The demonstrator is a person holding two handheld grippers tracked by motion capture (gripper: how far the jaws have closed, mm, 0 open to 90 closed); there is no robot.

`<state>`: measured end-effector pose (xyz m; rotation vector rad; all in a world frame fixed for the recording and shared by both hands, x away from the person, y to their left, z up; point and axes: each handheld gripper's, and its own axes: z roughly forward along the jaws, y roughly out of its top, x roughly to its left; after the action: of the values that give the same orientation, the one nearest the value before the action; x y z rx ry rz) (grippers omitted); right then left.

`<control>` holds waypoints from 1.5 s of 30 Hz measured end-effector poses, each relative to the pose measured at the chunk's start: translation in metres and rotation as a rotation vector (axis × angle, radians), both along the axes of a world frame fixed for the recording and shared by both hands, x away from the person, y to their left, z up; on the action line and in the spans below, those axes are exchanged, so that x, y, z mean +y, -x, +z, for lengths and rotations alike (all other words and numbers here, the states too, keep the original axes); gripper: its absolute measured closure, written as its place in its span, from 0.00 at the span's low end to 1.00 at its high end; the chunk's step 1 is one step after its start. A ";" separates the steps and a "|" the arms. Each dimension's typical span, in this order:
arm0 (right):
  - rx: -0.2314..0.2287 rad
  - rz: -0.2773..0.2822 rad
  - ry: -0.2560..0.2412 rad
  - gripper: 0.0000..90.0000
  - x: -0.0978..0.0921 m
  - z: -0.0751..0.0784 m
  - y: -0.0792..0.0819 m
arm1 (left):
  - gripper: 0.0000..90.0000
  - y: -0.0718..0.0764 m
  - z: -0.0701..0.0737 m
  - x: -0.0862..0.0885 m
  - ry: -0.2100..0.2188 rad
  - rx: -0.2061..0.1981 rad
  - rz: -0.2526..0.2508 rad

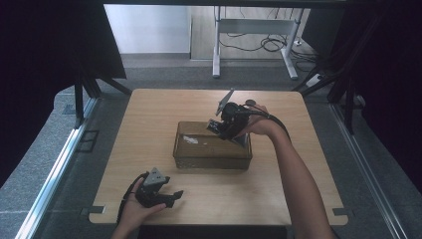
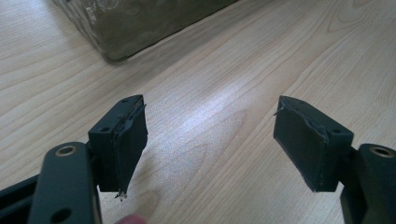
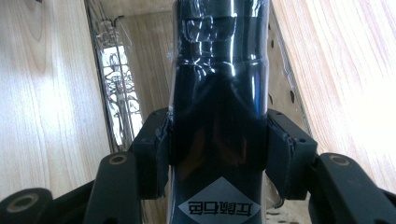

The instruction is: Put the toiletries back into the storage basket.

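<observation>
The right gripper (image 1: 225, 125) has its fingers clamped on a dark bottle (image 3: 219, 93), holding it over the clear bin (image 1: 212, 162) in the middle of the table (image 1: 149, 107). To place it well, lower it straight between the bin walls and release only once it rests inside. The left gripper (image 2: 210, 140), fingers apart, hovers over bare table near the bin.

Left gripper (image 1: 175, 195) rests low with fingers (image 2: 122, 144) spread wide; right gripper (image 1: 215, 126), arm extended, clamps tight
</observation>
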<state>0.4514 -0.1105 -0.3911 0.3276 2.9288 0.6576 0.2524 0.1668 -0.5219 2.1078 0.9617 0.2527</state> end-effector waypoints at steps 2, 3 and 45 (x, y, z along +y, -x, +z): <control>0.000 0.010 0.004 0.52 0.001 0.000 0.000 | 0.29 0.000 0.000 0.000 0.001 -0.001 0.000; -0.001 0.011 0.004 0.52 0.002 -0.001 0.000 | 0.29 0.000 0.000 0.000 -0.001 -0.002 -0.002; 0.038 0.107 0.153 0.52 0.011 -0.052 0.006 | 0.29 0.000 0.000 0.001 0.000 -0.001 0.005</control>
<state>0.4450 -0.0997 -0.4432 0.1699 3.0270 0.4401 0.2524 0.1678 -0.5215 2.1054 0.9662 0.2558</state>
